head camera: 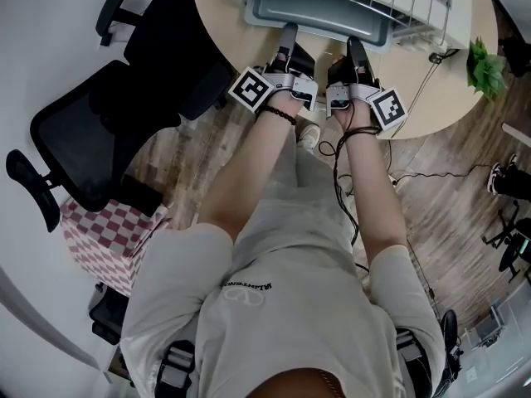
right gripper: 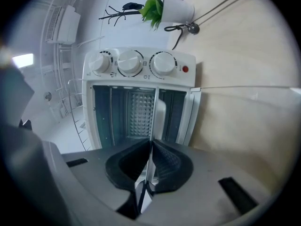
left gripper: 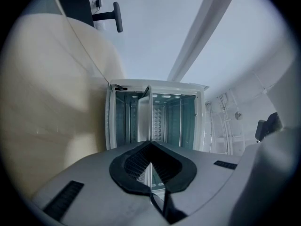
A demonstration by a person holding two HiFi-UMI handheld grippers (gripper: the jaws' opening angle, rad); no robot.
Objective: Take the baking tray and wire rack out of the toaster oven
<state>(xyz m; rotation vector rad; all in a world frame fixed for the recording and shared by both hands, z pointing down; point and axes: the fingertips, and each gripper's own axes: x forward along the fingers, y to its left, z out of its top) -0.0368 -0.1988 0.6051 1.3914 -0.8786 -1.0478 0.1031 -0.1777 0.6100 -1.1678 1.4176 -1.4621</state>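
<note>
Before the white toaster oven (right gripper: 141,62), the grey metal baking tray (head camera: 323,11), clamped at its rim by left gripper (head camera: 288,31) and right gripper (head camera: 355,45), must next be pulled clear, kept level.

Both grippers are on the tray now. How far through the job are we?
Done: the toaster oven stands open. In hand: the left gripper and right gripper are each shut on the near rim of the baking tray, drawn out over the table; I cannot tell if its far end is clear. Left: set it down, then fetch the wire rack, which I cannot make out.
</note>
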